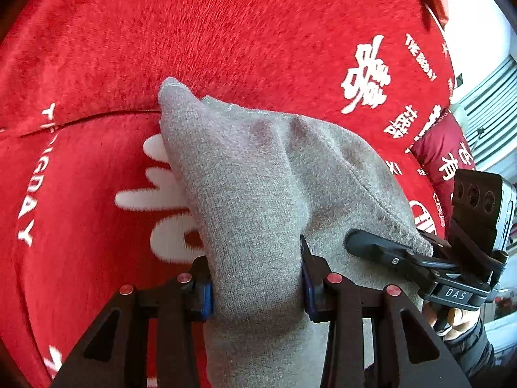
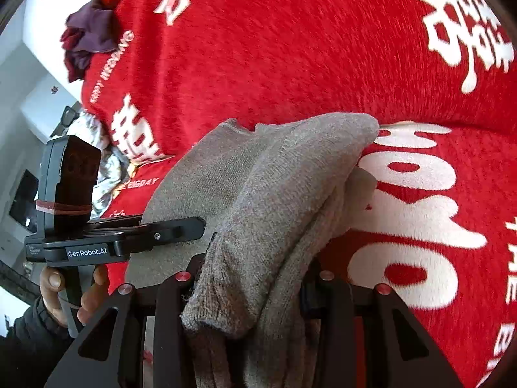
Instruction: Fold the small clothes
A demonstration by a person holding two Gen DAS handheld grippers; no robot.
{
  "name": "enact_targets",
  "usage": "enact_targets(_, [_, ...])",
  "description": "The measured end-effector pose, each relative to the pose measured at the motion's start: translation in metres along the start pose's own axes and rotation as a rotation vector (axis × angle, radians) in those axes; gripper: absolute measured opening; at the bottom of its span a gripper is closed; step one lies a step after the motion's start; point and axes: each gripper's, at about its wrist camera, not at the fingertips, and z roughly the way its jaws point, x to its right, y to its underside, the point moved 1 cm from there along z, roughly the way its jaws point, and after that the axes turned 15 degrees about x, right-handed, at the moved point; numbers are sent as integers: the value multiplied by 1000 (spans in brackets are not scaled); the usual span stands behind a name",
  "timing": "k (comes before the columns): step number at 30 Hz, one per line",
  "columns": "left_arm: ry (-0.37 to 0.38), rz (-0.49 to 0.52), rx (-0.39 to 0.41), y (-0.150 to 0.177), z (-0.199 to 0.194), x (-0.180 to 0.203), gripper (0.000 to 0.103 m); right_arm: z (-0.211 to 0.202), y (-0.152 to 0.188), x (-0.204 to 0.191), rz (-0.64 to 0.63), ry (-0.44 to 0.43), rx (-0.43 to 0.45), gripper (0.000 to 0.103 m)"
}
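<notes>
A grey knitted garment [image 1: 258,177] hangs bunched over a red plush blanket [image 1: 226,32] printed with white characters. My left gripper [image 1: 257,278] is shut on one fold of it, blue pads pressing both sides. To its right, a black finger [image 1: 365,242] of the right gripper lies on the same cloth. In the right wrist view the grey garment [image 2: 274,194] rises to a peak, and my right gripper [image 2: 255,278] is shut on its doubled edge. A finger [image 2: 181,226] of the left gripper pinches the cloth at the left. The rest of the garment droops below the jaws.
The red blanket [image 2: 290,48] covers the whole surface. A heap of dark purple and maroon clothes [image 2: 87,32] lies at its far left edge, with crinkled silver material [image 2: 106,161] below. A red cushion [image 1: 446,152] and a window blind [image 1: 491,113] sit at the right. A hand [image 2: 55,287] grips the left handle.
</notes>
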Motion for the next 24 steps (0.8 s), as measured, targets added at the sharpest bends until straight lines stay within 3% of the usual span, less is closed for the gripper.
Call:
enact_targets(9, [-30,19,4,62,-59,10,42,-48,49,-43,-31,-17,-11,41])
enact_targets(16, [-75,26,16,112,-50,-8,42,-36,94,-50,-67,3,-39,41])
enact_targets(18, [-67,-16,6,124,-40,-22,43,-27,104,-44,-65,12,-53,41])
enact_targets(21, [-45,-90,26,135,-33,-42,54,-17,118,-37,-85,46,-66,43])
enact_targets(24, [-14,-162,30,140,-33,-54,64,-17,123,-24,-18,55,-63,54])
